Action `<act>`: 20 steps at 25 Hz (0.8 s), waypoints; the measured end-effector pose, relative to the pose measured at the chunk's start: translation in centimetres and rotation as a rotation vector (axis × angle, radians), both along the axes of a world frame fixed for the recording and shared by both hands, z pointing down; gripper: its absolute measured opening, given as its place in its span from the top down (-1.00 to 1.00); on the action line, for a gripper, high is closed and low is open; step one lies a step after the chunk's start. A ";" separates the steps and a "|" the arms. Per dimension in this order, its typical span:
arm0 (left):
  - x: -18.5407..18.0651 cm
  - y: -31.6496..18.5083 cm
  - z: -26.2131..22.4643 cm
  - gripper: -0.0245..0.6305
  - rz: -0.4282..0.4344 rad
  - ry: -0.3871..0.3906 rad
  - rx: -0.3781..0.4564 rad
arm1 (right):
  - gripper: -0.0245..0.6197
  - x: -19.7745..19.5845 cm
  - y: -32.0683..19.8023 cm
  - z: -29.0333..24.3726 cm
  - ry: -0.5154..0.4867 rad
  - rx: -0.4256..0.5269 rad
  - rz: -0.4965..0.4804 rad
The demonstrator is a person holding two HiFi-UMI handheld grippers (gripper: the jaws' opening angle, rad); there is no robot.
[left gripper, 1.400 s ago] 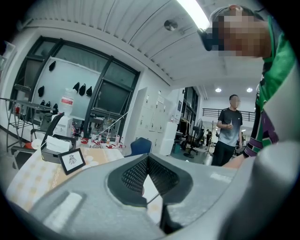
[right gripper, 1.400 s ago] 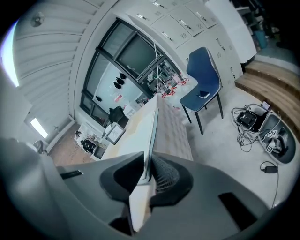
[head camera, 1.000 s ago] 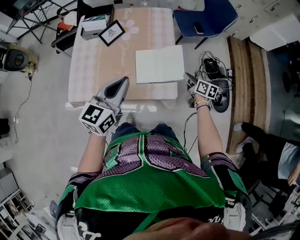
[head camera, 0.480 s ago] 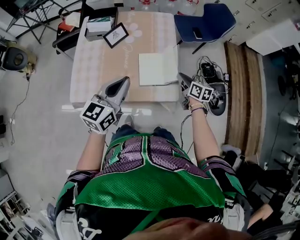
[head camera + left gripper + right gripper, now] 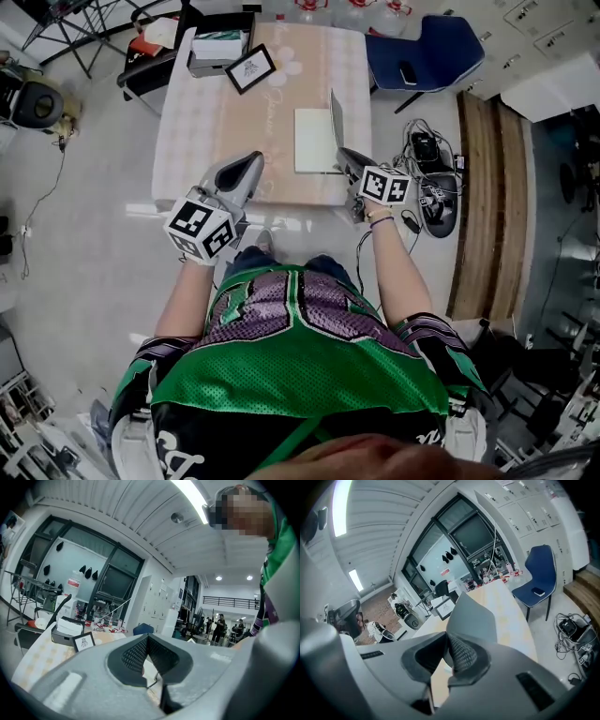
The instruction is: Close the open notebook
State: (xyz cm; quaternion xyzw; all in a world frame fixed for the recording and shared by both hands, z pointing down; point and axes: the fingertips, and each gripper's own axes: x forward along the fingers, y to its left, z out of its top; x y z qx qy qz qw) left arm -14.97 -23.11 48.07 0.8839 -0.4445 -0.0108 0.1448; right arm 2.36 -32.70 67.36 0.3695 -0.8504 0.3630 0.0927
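The notebook [image 5: 314, 141] lay towards the right of the table [image 5: 197, 122], near its front edge. Its left half lay flat, and its right cover [image 5: 335, 127] stood about upright, pinched near its lower edge between the closed jaws of the right gripper [image 5: 345, 157]. The left gripper [image 5: 248, 167] hung over the table's front edge, left of the book, its jaws together on nothing. To finish well, I judged, the right gripper should swing the cover in an arc towards the table's left side, following the fold rather than dragging, and let go only once the cover was low over the flat half, so that the book would not slide on the table.
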 end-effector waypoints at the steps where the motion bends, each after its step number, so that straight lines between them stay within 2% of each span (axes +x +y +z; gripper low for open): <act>1: -0.4 0.1 -0.1 0.88 -0.001 0.001 0.001 | 0.84 -0.7 0.2 0.2 0.006 -0.003 -0.006; 10: -4.3 -0.6 0.4 0.88 0.012 -0.007 -0.009 | 0.77 -5.3 1.1 1.6 0.137 0.025 -0.039; 17: -5.9 -2.2 0.6 0.88 0.077 -0.015 0.002 | 0.71 -9.6 2.6 1.5 0.130 0.056 -0.106; 20: -5.8 -3.0 0.1 0.89 0.106 -0.007 0.013 | 0.71 -10.5 2.9 0.7 0.116 0.063 -0.099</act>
